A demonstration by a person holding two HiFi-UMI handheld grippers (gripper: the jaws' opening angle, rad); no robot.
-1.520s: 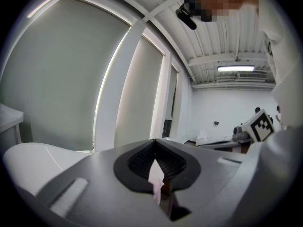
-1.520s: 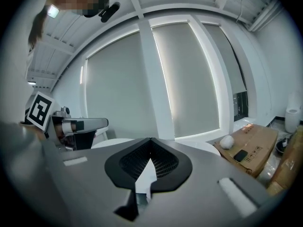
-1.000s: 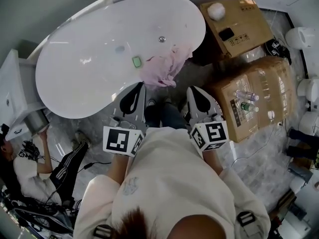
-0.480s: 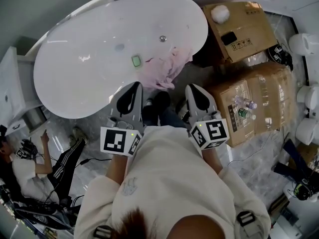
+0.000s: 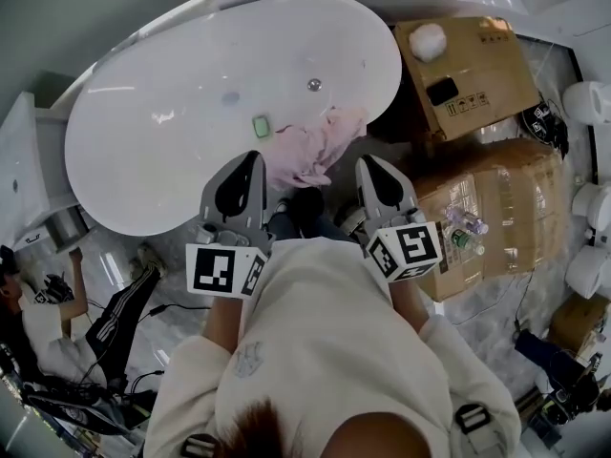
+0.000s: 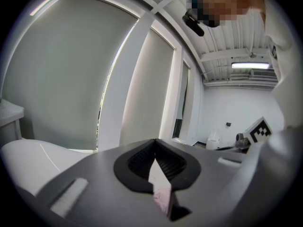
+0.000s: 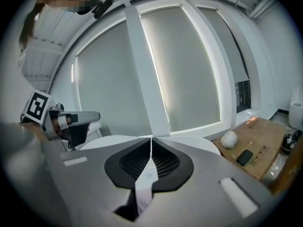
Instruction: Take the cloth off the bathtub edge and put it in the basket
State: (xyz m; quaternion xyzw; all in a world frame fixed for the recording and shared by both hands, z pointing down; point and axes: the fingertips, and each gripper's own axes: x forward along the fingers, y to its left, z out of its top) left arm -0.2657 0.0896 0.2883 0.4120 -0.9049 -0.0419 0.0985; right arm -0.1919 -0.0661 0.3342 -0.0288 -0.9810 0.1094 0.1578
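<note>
Bathtub (image 5: pixel 162 151): fills the left of the head view. Left gripper (image 5: pixel 254 157): jaws together, nothing between them, aimed at the near rim. Cloth (image 5: pixel 312 151): pink, draped over that rim, between the two gripper tips. Right gripper (image 5: pixel 365 160): jaws also closed and empty. Open one gripper fully before reaching, pinch a thick fold on the rim top, then lift clear. No basket can be identified in any view.

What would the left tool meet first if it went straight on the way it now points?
Most likely the near rim of the white bathtub, just left of the pink cloth, right ahead of the left tool in the head view. Height is unclear; it might pass above the rim.
</note>
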